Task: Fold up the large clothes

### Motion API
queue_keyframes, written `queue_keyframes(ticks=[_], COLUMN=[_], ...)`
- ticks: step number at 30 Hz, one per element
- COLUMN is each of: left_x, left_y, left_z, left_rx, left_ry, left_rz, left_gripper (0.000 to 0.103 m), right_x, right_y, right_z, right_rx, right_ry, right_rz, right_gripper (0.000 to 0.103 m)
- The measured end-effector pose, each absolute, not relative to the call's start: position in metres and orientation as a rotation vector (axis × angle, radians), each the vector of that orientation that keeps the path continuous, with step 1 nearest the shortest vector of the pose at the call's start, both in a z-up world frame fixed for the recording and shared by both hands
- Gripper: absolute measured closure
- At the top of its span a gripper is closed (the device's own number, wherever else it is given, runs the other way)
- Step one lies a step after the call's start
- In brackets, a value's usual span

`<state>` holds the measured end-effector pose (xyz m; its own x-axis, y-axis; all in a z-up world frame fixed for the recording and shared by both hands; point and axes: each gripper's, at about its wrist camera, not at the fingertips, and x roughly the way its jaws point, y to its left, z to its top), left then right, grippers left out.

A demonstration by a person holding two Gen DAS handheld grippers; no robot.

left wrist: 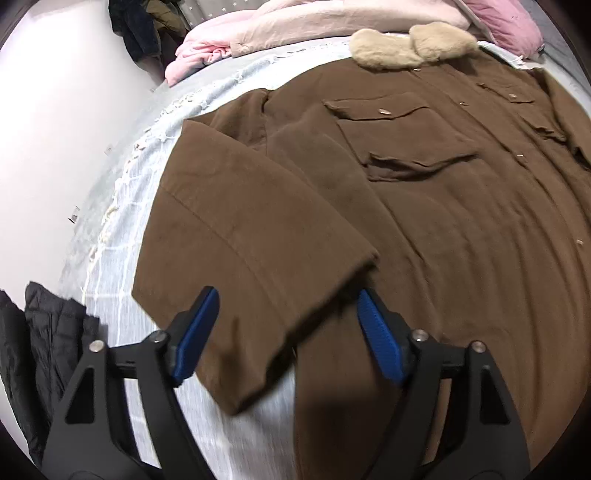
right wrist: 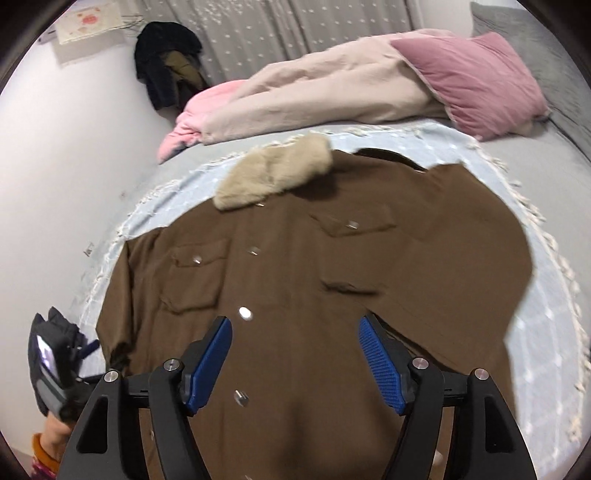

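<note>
Pale blue fringed blanket (left wrist: 122, 206) lay under brown fur-collared button-front coat (left wrist: 443, 206); left gripper (left wrist: 288, 332) spread around sleeve cuff, right gripper (right wrist: 295, 363) spread above coat front.

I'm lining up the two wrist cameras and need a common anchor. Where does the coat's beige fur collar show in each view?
Left wrist: the fur collar lies at the top, right of centre, at the far end of the brown coat.
Right wrist: the fur collar lies above centre, slightly left, at the coat's far end.
Shared landmark: the pink pillow behind the collar.
</note>
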<state>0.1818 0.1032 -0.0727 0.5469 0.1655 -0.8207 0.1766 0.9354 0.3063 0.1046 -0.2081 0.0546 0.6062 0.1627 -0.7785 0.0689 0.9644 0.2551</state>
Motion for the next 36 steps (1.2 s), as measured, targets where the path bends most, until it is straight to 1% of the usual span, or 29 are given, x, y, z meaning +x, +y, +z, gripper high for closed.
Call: queue_keyframes(ticks=[1,2,3,4,7,11,15,19,22,28,29,30,33,34,36], left_x=[0.184,0.184,0.184,0.183,0.181,0.195,0.222,0.243,0.261,0.305,0.309,0.313,0.314,0.315,0.305], left_y=[0.105,0.107,0.111,0.117,0.14,0.185,0.252,0.313,0.346,0.356,0.355,0.356,0.365,0.365,0.362], left_z=[-0.072,-0.068,-0.061,-0.05,-0.016,0.028,0.064,0.068,0.054,0.021,0.017,0.013,0.012,0.015,0.028], left_rx=[0.365,0.34,0.323,0.332,0.344,0.376,0.353,0.298,0.343,0.498,0.504,0.508,0.492,0.478,0.409], left_ry=[0.998,0.992,0.972,0.942,0.835,0.763,0.72,0.751,0.778,0.814,0.83,0.852,0.89,0.887,0.867], left_rz=[-0.02,-0.036,-0.03,0.003,0.067,0.213,0.424,0.555,0.662,0.755,0.773,0.803,0.901,0.904,0.857], left_gripper=[0.036,0.054,0.084,0.089,0.091,0.092,0.092,0.092,0.092,0.091,0.089,0.082,0.074,0.069,0.035], right_x=[0.108,0.112,0.115,0.119,0.128,0.131,0.133,0.133,0.132,0.129,0.127,0.126,0.117,0.113,0.106], right_y=[-0.204,-0.199,-0.198,-0.196,-0.196,-0.198,-0.201,-0.204,-0.211,-0.225,-0.227,-0.229,-0.246,-0.254,-0.272], right_z=[0.05,0.042,0.031,0.019,-0.001,-0.005,-0.01,-0.013,-0.015,-0.013,-0.012,-0.01,-0.001,0.004,0.014], right_rx=[0.267,0.261,0.257,0.25,0.221,0.213,0.214,0.221,0.233,0.258,0.26,0.259,0.258,0.261,0.275], right_ry=[0.908,0.892,0.888,0.914,1.014,1.002,1.013,1.019,1.024,1.013,1.007,1.001,0.988,0.979,0.957], right_rz=[0.061,0.072,0.081,0.079,0.032,0.02,0.008,0.0,-0.019,-0.055,-0.058,-0.063,-0.108,-0.124,-0.158], right_gripper=[0.03,0.03,0.029,0.029,0.03,0.029,0.029,0.029,0.029,0.029,0.029,0.029,0.029,0.029,0.029])
